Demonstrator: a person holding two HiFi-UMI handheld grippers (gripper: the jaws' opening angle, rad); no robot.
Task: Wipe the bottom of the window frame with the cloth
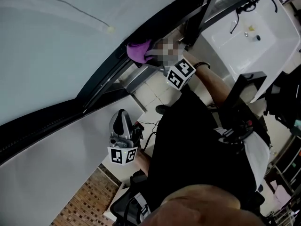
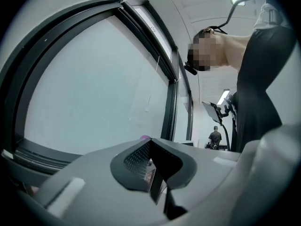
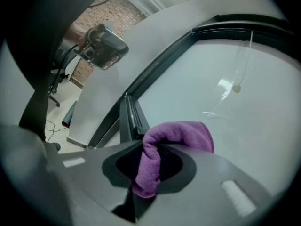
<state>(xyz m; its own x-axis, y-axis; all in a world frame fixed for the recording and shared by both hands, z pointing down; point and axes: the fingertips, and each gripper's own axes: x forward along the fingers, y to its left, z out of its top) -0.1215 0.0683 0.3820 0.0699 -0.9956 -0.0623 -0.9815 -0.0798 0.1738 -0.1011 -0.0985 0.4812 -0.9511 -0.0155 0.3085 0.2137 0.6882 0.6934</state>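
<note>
Cloth: purple point(image 3: 175, 138), fleecy and bunched. One thick fold humps over the jaw tops toward the glass, and a narrower tail hangs down between the pads.
Cloth place: in the head view the cloth point(image 1: 138, 51) sits on the dark window frame point(image 1: 101, 81), right at the edge of the glass point(image 1: 47, 41).
Right gripper: point(image 3: 150, 166) clamped on the cloth, reaching out to the frame point(image 3: 128, 112). In the head view its tip point(image 1: 151, 56) is just beside the purple lump.
Left gripper: point(image 2: 151, 169) jaws together with nothing between them. In the head view it point(image 1: 121, 119) is held low, well apart from the cloth, near the pale wall below the frame.
Frame: dark, with parallel rails running diagonally.
Glass: pale and frosted-looking.
</note>
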